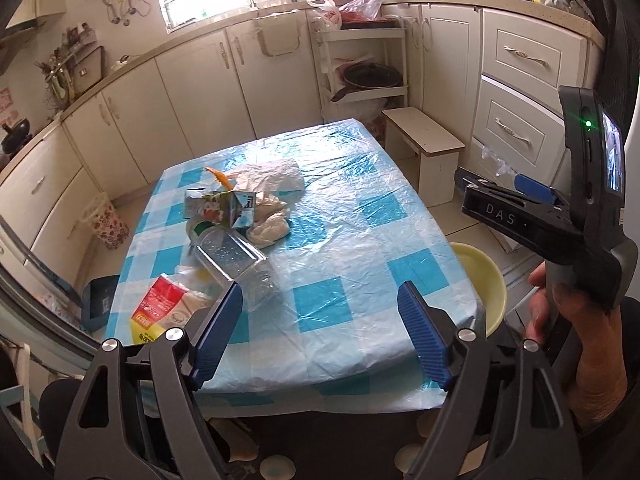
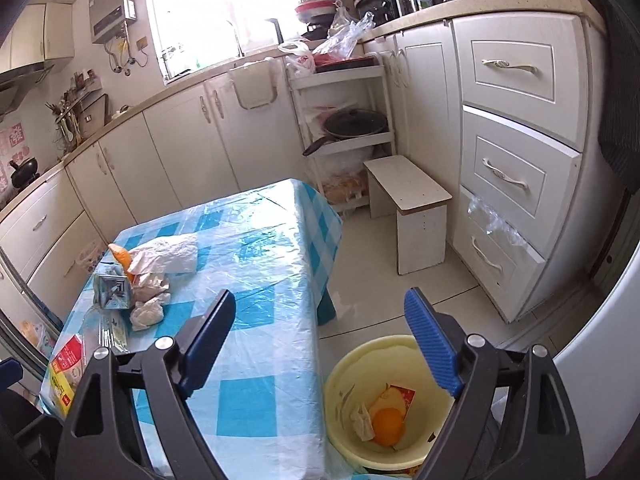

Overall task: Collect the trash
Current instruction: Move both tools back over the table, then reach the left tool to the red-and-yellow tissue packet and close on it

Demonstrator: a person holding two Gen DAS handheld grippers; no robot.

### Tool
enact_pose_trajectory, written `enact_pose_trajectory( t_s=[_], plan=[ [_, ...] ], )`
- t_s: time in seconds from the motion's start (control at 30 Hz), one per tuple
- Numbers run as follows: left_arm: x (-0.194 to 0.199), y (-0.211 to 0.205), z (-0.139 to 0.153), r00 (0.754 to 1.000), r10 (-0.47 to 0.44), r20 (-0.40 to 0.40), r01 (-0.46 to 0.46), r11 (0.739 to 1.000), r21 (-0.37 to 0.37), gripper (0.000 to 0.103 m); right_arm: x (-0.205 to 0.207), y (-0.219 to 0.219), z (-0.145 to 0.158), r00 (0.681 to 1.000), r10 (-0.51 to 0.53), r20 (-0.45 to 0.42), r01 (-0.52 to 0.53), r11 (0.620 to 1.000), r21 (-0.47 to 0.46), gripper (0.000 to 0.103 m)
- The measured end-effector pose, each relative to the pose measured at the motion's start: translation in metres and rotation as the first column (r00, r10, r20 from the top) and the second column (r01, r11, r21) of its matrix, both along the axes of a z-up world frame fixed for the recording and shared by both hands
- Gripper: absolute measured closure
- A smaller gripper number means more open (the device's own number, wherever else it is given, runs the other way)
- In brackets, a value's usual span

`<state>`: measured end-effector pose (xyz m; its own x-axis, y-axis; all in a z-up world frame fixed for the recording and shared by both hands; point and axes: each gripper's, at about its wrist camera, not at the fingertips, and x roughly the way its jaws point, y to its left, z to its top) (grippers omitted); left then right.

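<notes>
Trash is partly collected, by my reading: the yellow bin (image 2: 340, 412) on the floor beside the desk (image 1: 360, 240) already holds an orange peel (image 2: 387, 426), a crumpled tissue (image 2: 362, 420) and a red-and-yellow wrapper (image 2: 402, 394). Most of the litter is left, all on the far left part of the desk: a small drink carton (image 1: 218, 210), a clear plastic bottle (image 1: 236, 268) lying on its side just in front of it, crumpled tissues (image 1: 270, 224) beside the carton, a white plastic bag (image 1: 272, 176) behind them with a strip of orange peel (image 1: 220, 178) poking up near it, and a red-and-yellow packet (image 1: 160, 312) at the near left edge. My left claw (image 1: 320, 334) stands wide with nothing between its blue pads, above the near edge of the desk, with the bottle just past its left pad. My right claw (image 2: 320, 350) is wide and empty too, straddling the desk's corner and the bin below. I judge the job well under halfway, with the bottle the nearest piece for the left claw to take.
</notes>
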<state>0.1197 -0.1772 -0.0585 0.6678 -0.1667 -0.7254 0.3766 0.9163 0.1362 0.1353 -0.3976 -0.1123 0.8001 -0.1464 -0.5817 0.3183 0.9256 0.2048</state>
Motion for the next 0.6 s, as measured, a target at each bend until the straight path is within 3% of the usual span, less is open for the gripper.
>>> enact_pose_trajectory(
  t_s=[0.37, 0.5, 0.6],
  plan=[
    [0.012, 0.068, -0.011, 0.992, 0.128, -0.021, -0.128, 0.992, -0.015, 0.022, 0.014, 0.058, 0.004, 0.995, 0.101, -0.005, -0.101, 0.994, -0.034, 0.019],
    [0.028, 0.118, -0.026, 0.968, 0.232, -0.097, -0.237, 0.971, -0.042, 0.022, 0.02, 0.081, 0.002, 0.989, 0.148, -0.013, -0.149, 0.988, -0.05, 0.019],
    [0.041, 0.16, -0.041, 0.929, 0.323, -0.181, -0.341, 0.937, -0.076, 0.022, 0.027, 0.097, 0.0, 0.981, 0.192, -0.027, -0.193, 0.98, -0.054, 0.019]
  ],
)
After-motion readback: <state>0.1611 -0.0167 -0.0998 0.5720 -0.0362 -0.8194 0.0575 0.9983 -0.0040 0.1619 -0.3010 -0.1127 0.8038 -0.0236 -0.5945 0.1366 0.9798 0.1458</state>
